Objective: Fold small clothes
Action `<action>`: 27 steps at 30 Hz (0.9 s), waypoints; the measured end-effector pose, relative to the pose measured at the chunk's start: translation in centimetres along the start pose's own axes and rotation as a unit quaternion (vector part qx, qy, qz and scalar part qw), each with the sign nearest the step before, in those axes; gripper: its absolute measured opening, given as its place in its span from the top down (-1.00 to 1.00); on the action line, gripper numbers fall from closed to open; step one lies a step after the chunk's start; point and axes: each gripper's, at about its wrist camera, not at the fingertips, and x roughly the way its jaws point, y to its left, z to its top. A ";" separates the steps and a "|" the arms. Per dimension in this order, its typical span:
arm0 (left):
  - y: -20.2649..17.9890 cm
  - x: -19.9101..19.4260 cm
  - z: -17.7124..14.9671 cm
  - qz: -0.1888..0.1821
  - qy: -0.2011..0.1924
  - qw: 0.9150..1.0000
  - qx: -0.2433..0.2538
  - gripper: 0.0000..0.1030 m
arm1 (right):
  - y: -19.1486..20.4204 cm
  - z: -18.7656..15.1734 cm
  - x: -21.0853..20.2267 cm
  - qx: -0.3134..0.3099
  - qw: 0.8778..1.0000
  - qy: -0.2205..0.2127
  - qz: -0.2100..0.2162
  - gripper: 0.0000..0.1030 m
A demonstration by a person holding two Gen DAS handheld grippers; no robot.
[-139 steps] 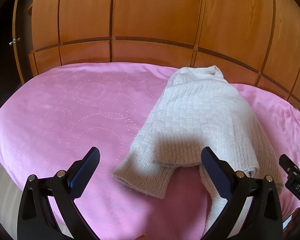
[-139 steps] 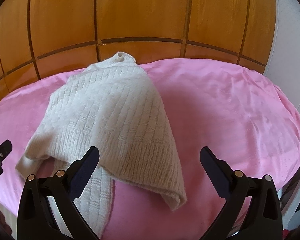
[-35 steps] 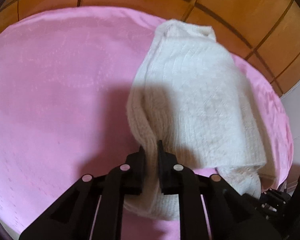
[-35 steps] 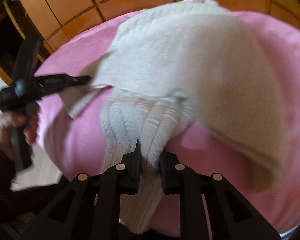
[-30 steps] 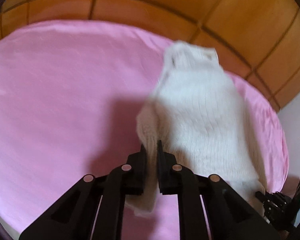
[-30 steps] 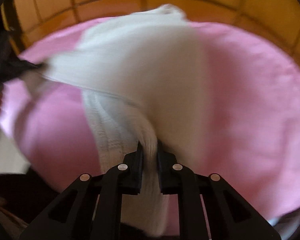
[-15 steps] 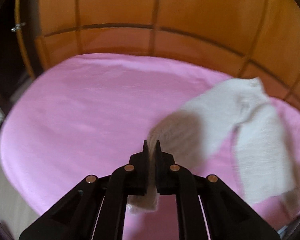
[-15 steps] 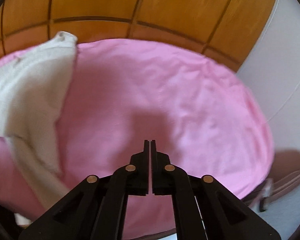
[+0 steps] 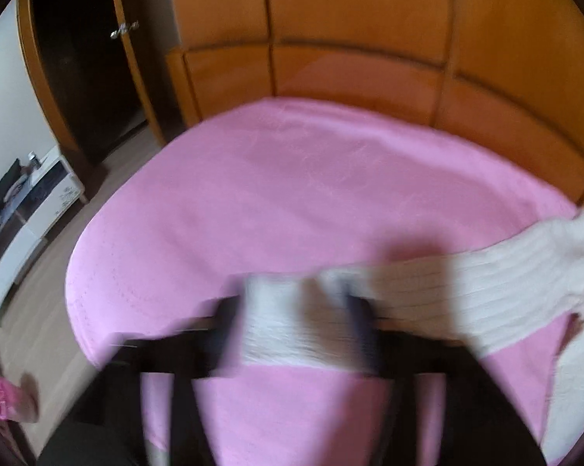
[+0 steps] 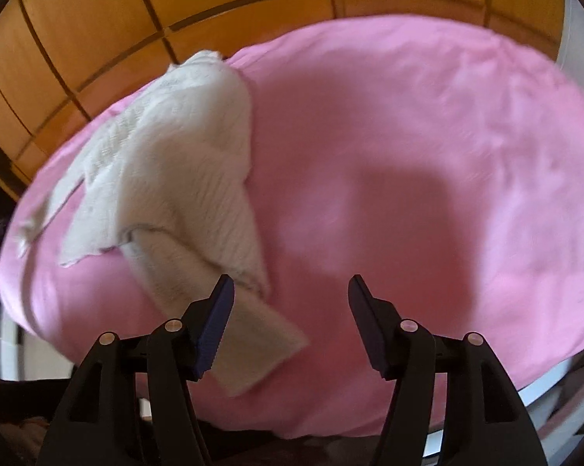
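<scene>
The sweater (image 10: 175,163), cream and ribbed, lies spread on the pink bed (image 10: 427,136), in the right wrist view toward the bed's left side, its collar end near the far edge by the wooden wall (image 10: 97,31); one sleeve runs down toward the near edge and passes just beside the left finger of the right gripper (image 10: 291,322); that gripper's jaws have just been opening and now stand wide over bare pink sheet, nothing between them, the pads clear of the knit. In the left wrist view the picture is smeared by motion; the left gripper (image 9: 297,326) shows as dark blurred fingers (image 9: 225,330) well apart, its jaws having just been opening too; a sleeve end of the sweater (image 9: 486,287) lies between them near the bed's near edge, and I cannot tell whether either pad touches it; the rest of the knit stretches off to the right edge of the bed (image 9: 253,194). A dark doorway (image 9: 86,70) stands beyond the bed's far left corner.
</scene>
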 end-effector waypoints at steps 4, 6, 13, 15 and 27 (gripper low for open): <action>-4.5 -2.9 -2.7 -0.135 0.006 0.990 0.028 -0.45 | 0.6 -0.4 1.9 0.010 0.999 0.024 0.033 -0.17; -7.4 -3.3 -4.6 -0.205 0.036 0.977 0.051 -0.45 | 1.1 -0.7 2.5 0.016 0.998 0.032 0.057 -0.17; -18.3 -1.8 -12.0 -0.337 0.161 0.920 0.116 -0.45 | 2.2 -2.0 3.8 0.003 0.995 0.055 0.082 -0.17; -20.9 -2.0 -13.4 -0.346 0.176 0.911 0.141 -0.40 | 2.7 -2.2 3.8 -0.006 0.995 0.053 0.084 -0.17; -21.7 -5.2 -10.1 -0.370 0.122 0.911 0.134 0.90 | 6.6 -1.1 3.6 -0.116 0.993 0.033 0.010 0.88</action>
